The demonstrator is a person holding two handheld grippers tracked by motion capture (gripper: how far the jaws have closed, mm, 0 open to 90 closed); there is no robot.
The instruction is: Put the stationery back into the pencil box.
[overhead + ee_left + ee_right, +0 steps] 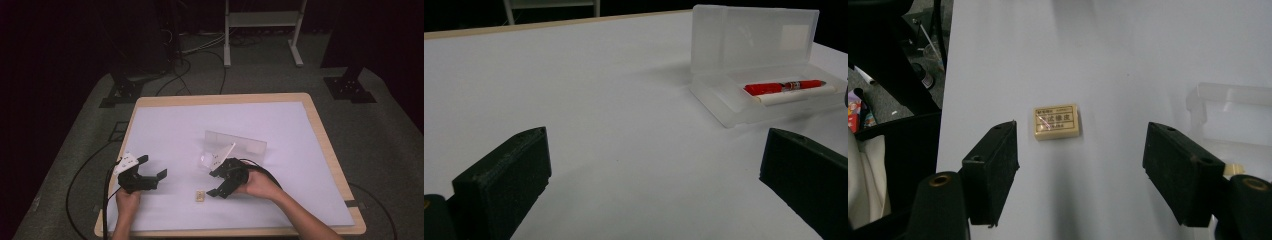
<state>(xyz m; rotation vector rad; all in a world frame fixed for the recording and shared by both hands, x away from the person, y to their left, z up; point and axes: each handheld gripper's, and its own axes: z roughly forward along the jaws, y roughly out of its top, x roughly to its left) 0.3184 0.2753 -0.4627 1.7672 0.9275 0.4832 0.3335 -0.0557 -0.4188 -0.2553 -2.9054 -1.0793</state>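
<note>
A small beige eraser (200,195) (1056,121) lies flat on the white sheet near the table's front. My right gripper (212,183) (1080,165) stands open just right of it, jaws wide, and in the right gripper view the eraser lies ahead between them, untouched. A clear plastic pencil case (235,142) (749,65) (1233,115) sits open at the middle, lid upright. A red pen (781,87) and a white stick (796,97) lie inside it. My left gripper (152,166) (654,170) rests open at the front left with nothing between its jaws.
A white sheet (200,125) covers the wooden table (322,132). Beyond the table stand a white metal frame (262,30) and two black stand bases (125,90) (350,90), with cables (200,65) on the grey floor.
</note>
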